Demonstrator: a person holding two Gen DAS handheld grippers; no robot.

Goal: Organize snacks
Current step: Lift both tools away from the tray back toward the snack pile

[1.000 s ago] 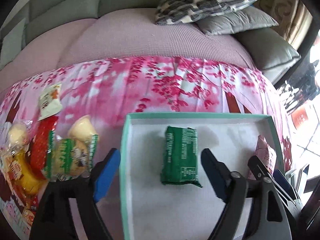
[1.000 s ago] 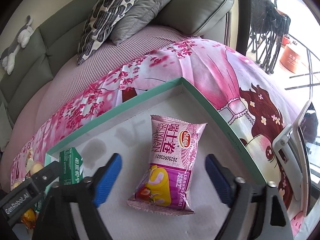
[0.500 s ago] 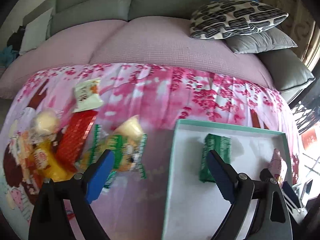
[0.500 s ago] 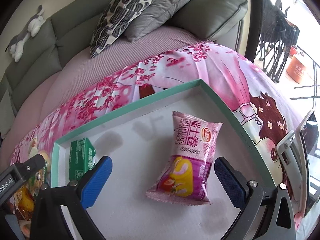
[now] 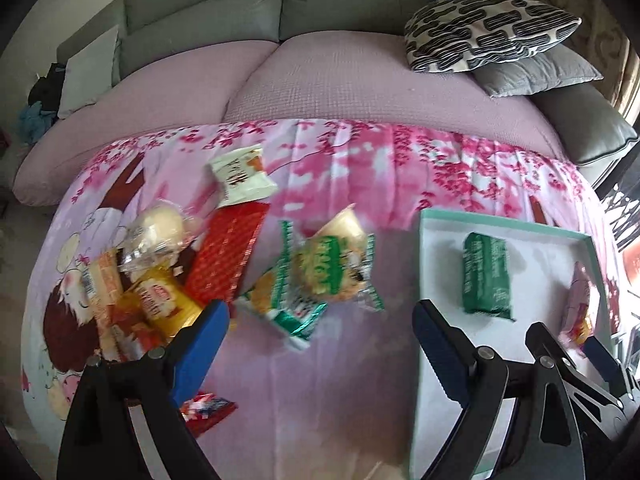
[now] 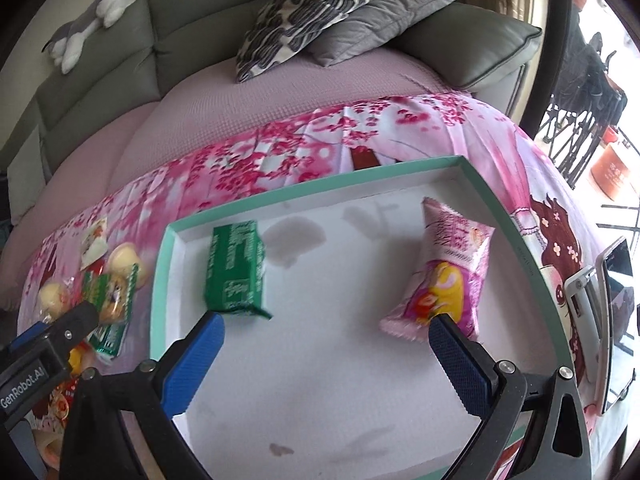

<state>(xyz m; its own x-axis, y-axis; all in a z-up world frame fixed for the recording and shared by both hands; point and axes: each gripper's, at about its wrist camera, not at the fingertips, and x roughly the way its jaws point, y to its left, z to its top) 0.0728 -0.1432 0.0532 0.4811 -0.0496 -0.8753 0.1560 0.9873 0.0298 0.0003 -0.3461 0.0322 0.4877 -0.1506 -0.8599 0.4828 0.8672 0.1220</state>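
Note:
A shallow white tray with a teal rim lies on the pink flowered cloth. In it rest a green snack pack at the left and a pink snack bag at the right. My right gripper stands open over the tray's middle, nothing between its fingers. My left gripper is open above the cloth left of the tray, just short of a green-and-clear wrapped bun. Loose snacks lie further left: a red pack, a white packet, a yellow bag.
A grey sofa with a mauve cover and two cushions stands behind the cloth. A phone on a stand sits right of the tray. A red-and-white wrapper lies near the left gripper's finger. Folding chairs stand at far right.
My left gripper has swung left, off the tray and over the loose snack pile. My right gripper has shifted left off the pink bag toward the tray's middle, and its jaws have spread a little wider.

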